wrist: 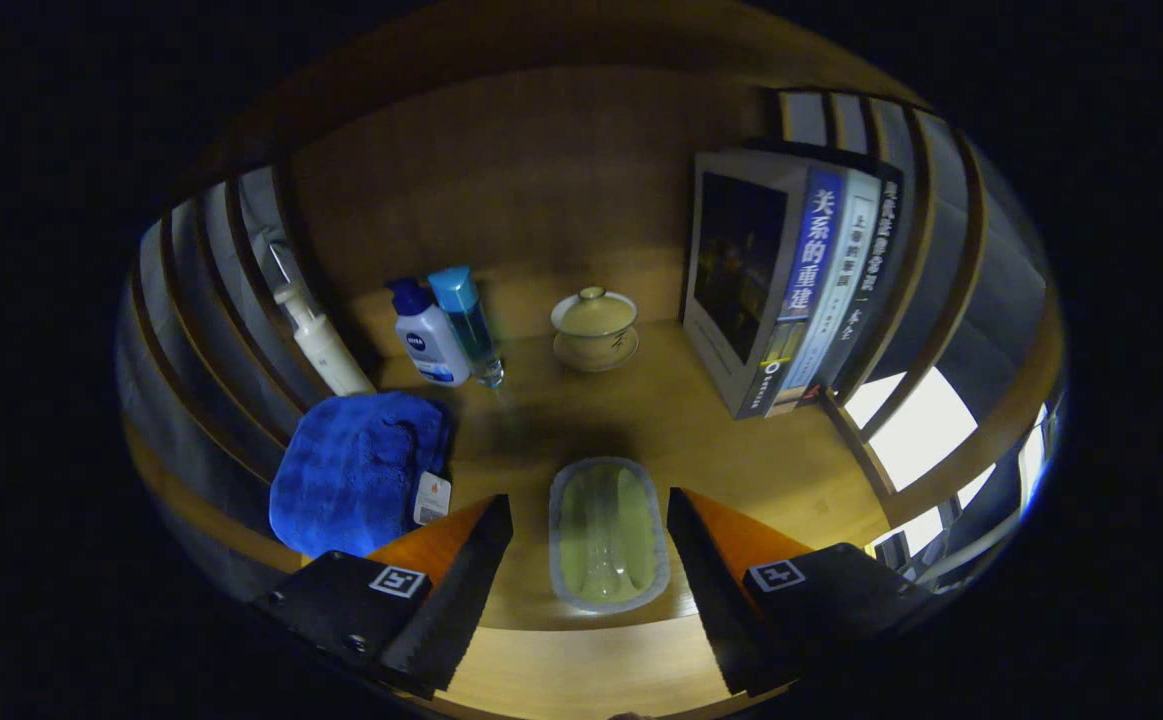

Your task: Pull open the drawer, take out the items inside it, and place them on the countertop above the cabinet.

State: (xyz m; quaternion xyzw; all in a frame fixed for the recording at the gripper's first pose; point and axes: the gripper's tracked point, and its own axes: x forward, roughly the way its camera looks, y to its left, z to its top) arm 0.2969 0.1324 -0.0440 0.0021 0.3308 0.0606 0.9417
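Surface: a warm-toned wooden countertop ran across the centre of the frame, dimly lit, with a plain wooden back panel rising behind it in the upper middle.
Room: curved wooden slats closed off the left side; matching slats at the right stood before bright window openings in the lower right.
Upper left of centre: a white pump bottle stood against the slats; just right of it stood a white bottle with a dark blue cap and, touching or nearly touching that, a clear blue bottle with a light blue cap.
Lower left: a folded blue fluffy cloth with a small white tag lay on the countertop, just ahead of the left finger.
Centre: a pale lidded ceramic cup on a saucer stood upright, well beyond the fingers.
Upper right: a row of upright books stood with spines facing the camera, against the right slats.
Task item: a translucent pale green oblong soap dish with a grey rim lay flat on the countertop in the lower middle, between the two fingers.
Gripper: the gripper was spread wide; its fingers stood either side of the dish with a clear gap to each rim, touching nothing and holding nothing.
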